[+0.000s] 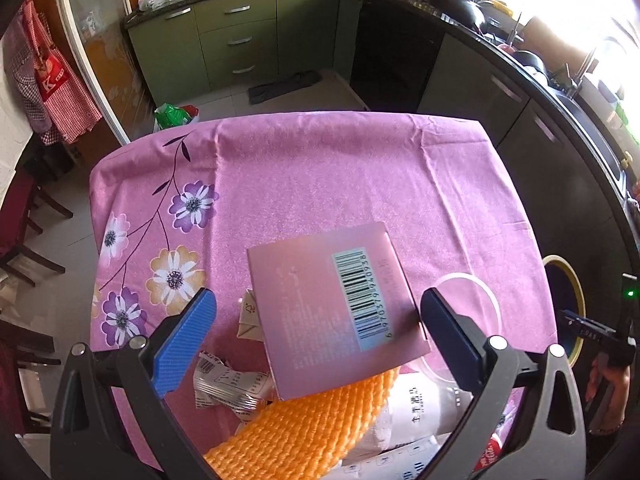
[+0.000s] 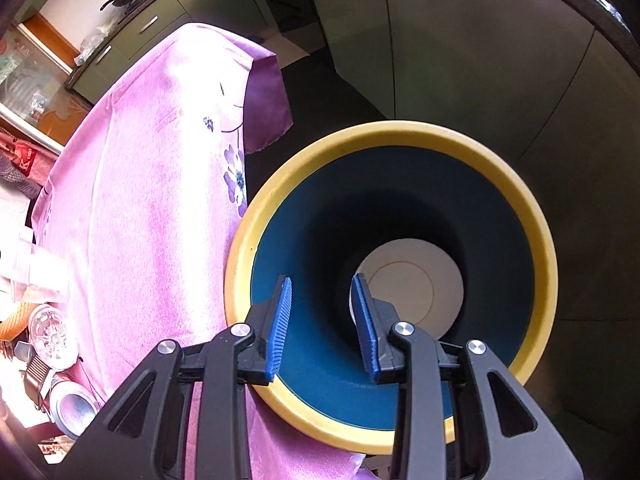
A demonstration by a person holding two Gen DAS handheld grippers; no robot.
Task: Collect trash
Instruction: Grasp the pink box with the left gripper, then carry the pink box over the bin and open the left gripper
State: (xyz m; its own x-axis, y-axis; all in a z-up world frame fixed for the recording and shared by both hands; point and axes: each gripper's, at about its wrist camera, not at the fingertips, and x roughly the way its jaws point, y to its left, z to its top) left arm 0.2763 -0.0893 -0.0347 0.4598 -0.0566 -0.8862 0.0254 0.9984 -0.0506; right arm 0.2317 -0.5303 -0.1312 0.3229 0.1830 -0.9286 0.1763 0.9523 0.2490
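Left claw is open wide, hovering over the trash pile at the near edge of the desk. Nothing is gripped. The pink box, barcode up, sits between the fingers, tilted and propped on the orange foam net. At 7 o'clock of the box is a crumpled wrapper. A clear cup lies at 3 o'clock, just past the right finger.

Right claw is open and empty, hanging over the mouth of the bin. The bin is blue inside with a yellow rim, and a white disc lies at its bottom.

Risks as I see them:
- The box is wide and slick. The jaws look only just wide enough, so an off-centre close could skid it off the net.
- Closing low could snag the net or wrapper too.
- The right finger could knock the cup toward the desk edge at 3 o'clock.

Room: the desk is bare from 10 to 2 o'clock, so I have free space to lift forward. The bin stands just beside the draped cloth at the desk's right edge. My right claw is over the opening, so I'd clear it before the drop.
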